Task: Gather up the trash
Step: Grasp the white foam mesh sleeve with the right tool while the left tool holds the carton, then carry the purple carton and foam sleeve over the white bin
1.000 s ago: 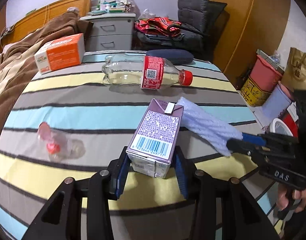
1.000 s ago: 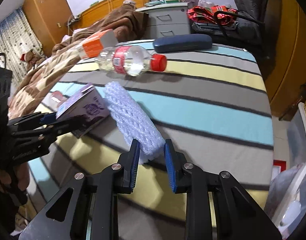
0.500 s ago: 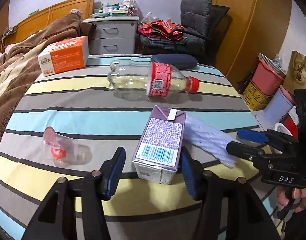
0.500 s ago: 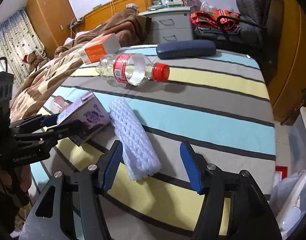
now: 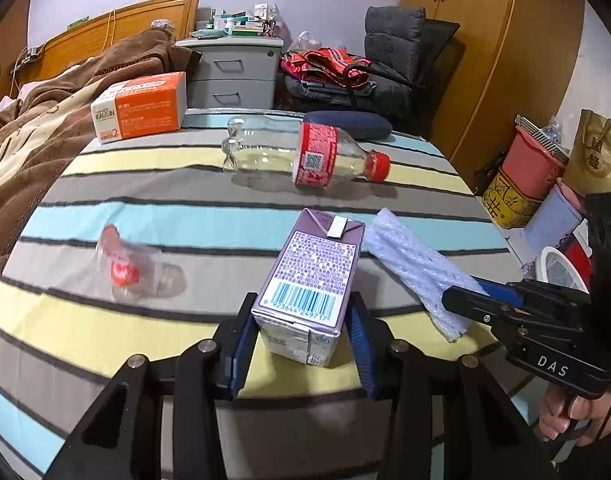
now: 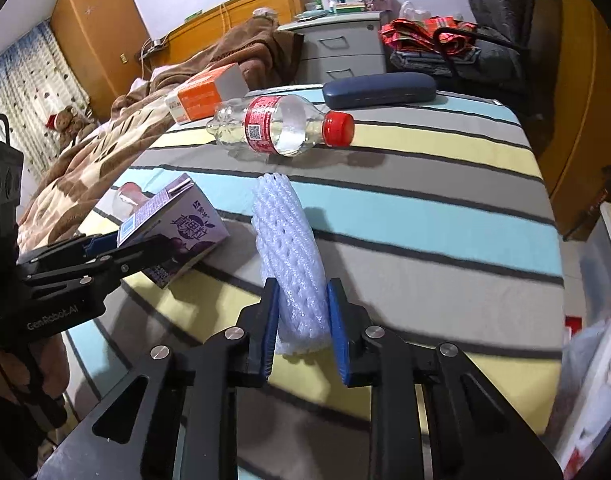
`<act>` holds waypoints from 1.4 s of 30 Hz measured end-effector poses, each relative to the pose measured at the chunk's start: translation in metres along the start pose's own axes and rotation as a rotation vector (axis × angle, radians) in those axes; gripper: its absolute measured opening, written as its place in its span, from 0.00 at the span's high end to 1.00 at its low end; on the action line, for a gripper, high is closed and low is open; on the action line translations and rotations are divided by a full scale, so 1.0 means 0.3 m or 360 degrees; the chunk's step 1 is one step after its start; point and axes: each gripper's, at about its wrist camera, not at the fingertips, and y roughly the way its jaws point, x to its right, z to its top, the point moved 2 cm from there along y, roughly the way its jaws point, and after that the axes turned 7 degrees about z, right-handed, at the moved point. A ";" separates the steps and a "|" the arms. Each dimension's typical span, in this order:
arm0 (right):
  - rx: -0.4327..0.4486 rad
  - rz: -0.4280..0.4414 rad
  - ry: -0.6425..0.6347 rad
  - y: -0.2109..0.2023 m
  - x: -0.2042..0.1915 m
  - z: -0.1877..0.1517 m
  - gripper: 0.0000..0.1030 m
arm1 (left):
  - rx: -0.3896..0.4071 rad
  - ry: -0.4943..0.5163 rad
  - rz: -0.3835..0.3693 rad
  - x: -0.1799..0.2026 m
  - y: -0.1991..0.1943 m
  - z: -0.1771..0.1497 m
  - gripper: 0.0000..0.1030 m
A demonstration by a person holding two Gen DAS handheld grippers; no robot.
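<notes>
A purple drink carton [image 5: 317,264] lies on the striped tablecloth [image 5: 153,216], its bottom end between the pads of my left gripper [image 5: 300,314]. Those jaws are closing and the pads press on both its sides. Right beside it lies a white foam net sleeve [image 6: 285,232]. My right gripper [image 6: 303,296] is closing on the sleeve's near end and squeezes it. Each gripper also shows in the other view: the left gripper [image 6: 105,248] on the carton [image 6: 177,224], the right gripper [image 5: 477,300] on the sleeve [image 5: 409,264].
A clear bottle [image 5: 301,156] with a red label and cap lies farther back. A crushed clear plastic piece [image 5: 133,268] with a red cap is at the left. An orange box [image 5: 141,106] and a dark blue case [image 5: 349,122] sit at the far edge. Buckets [image 5: 529,168] stand on the floor at the right.
One second ago both grippers gripped the carton and the sleeve. Half a second ago both jaws stood wide apart. Now they have closed again on the same things.
</notes>
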 end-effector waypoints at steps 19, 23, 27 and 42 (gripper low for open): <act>0.0130 -0.0137 0.0157 -0.161 -0.015 -0.131 0.76 | -0.0027 0.0115 0.0005 0.124 -0.110 -0.129 0.57; 0.0167 -0.0157 0.0187 -0.192 -0.012 -0.147 0.76 | -0.0008 0.0165 -0.0021 0.174 -0.134 -0.131 0.57; 0.0199 -0.0190 0.0203 -0.224 0.001 -0.160 0.76 | 0.0011 0.0219 -0.0055 0.237 -0.149 -0.125 0.57; 0.0323 -0.0373 0.0367 -0.382 0.136 -0.243 0.76 | 0.0037 0.0446 -0.0203 0.494 -0.146 -0.080 0.57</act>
